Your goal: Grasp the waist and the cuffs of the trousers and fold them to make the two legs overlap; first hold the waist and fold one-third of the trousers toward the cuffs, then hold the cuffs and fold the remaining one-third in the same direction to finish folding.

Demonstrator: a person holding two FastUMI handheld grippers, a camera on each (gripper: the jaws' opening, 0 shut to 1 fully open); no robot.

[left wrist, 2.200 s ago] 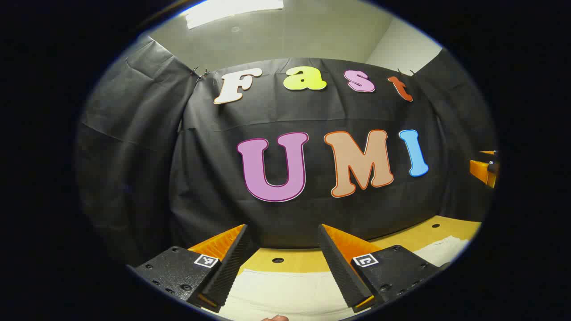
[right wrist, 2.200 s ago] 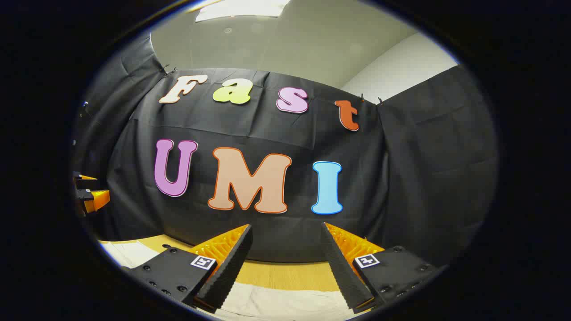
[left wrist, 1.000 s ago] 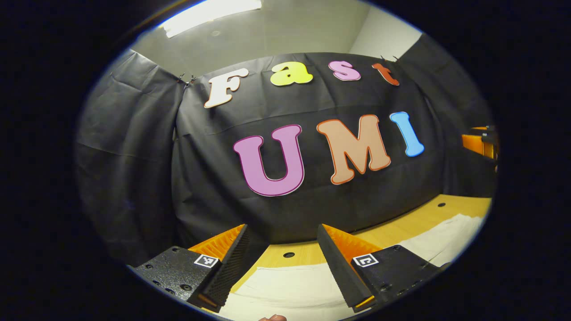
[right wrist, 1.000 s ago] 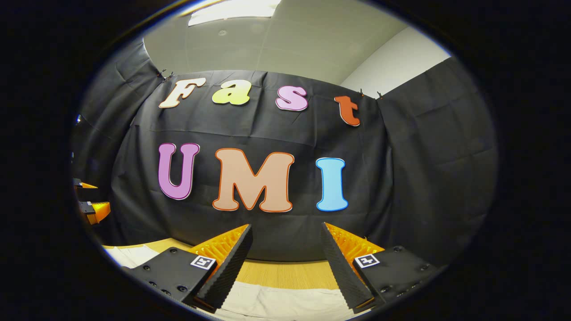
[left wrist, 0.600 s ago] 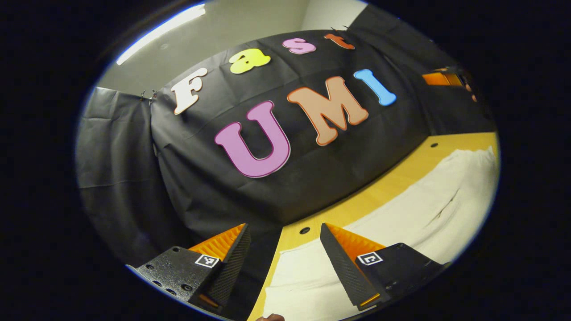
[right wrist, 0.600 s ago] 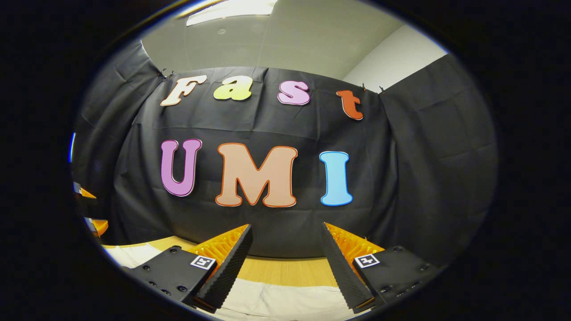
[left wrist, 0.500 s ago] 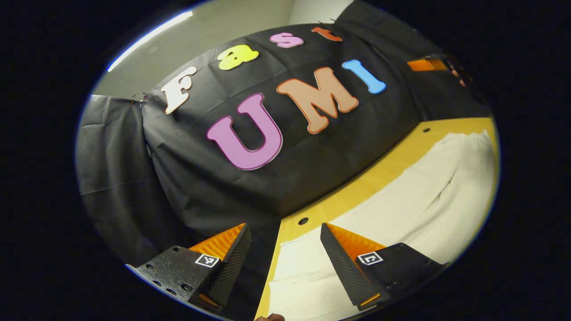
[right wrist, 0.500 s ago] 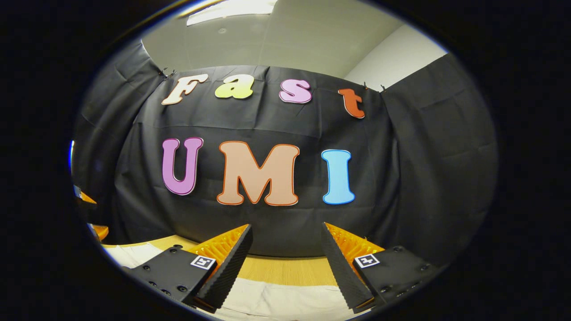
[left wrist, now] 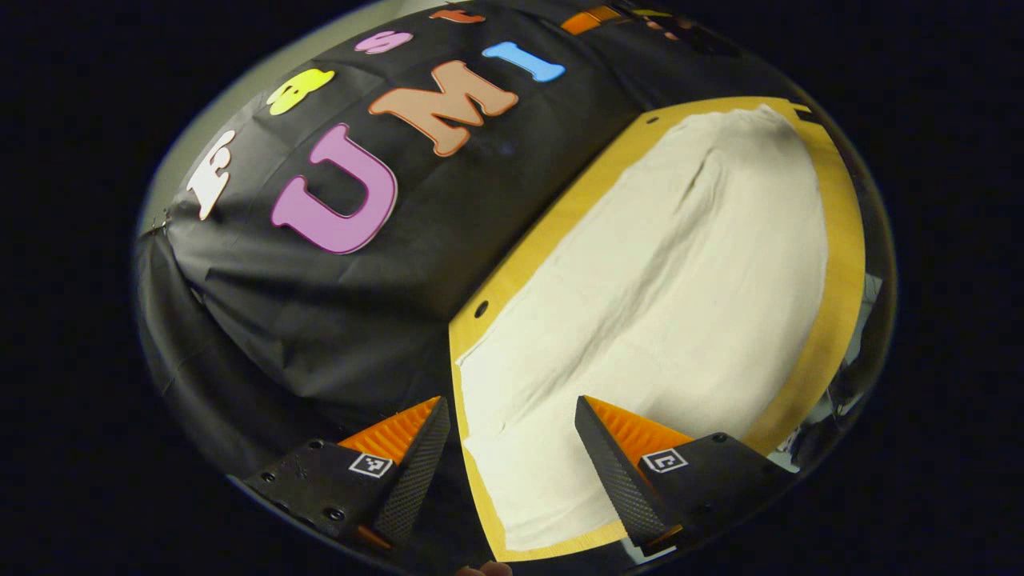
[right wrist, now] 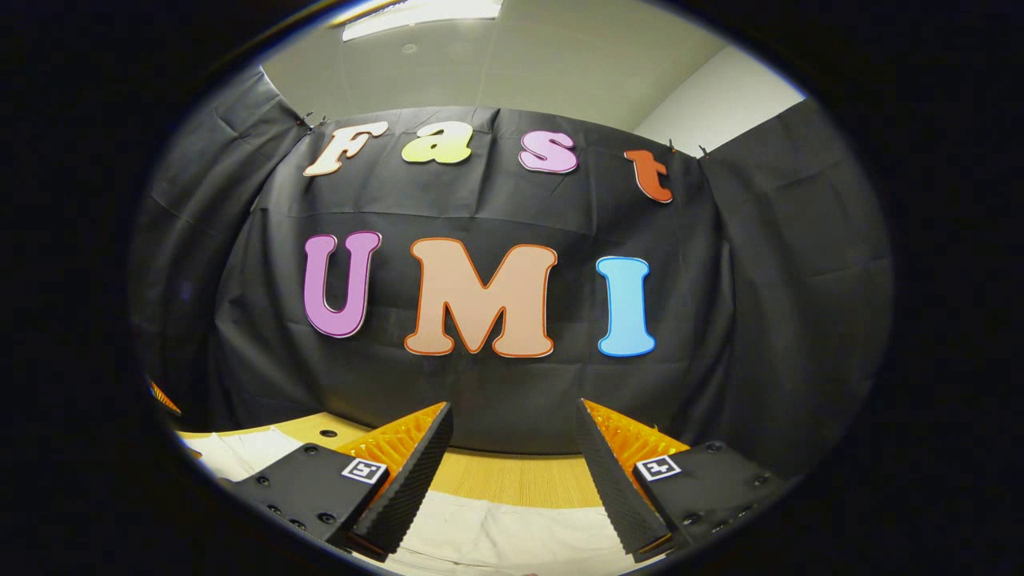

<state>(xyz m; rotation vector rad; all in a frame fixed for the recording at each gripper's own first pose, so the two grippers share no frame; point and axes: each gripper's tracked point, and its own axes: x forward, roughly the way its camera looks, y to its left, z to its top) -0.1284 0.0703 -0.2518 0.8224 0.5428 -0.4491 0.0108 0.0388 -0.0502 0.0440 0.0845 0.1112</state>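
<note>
Cream trousers [left wrist: 656, 272] lie flat along the yellow table [left wrist: 840, 264] in the left gripper view, one long crease running down them. My left gripper [left wrist: 512, 416] hangs open above their near end, tilted, holding nothing. In the right gripper view my right gripper [right wrist: 514, 416] is open too, level, facing the black cloth wall. A strip of the cream trousers [right wrist: 488, 536] shows low between its fingers on the table [right wrist: 512, 480]. At the top edge of the left gripper view part of the right gripper [left wrist: 592, 16] shows far off, its state unclear there.
The black cloth wall [left wrist: 336, 304] stands close along the table's far side. Small round holes [left wrist: 481, 307] dot the table top near that edge. The table's near edge and corner [left wrist: 496, 544] lie just under my left gripper.
My left gripper has rolled and tipped downward, so the whole length of the trousers has come into its view. My right gripper has barely moved. Both have stayed open.
</note>
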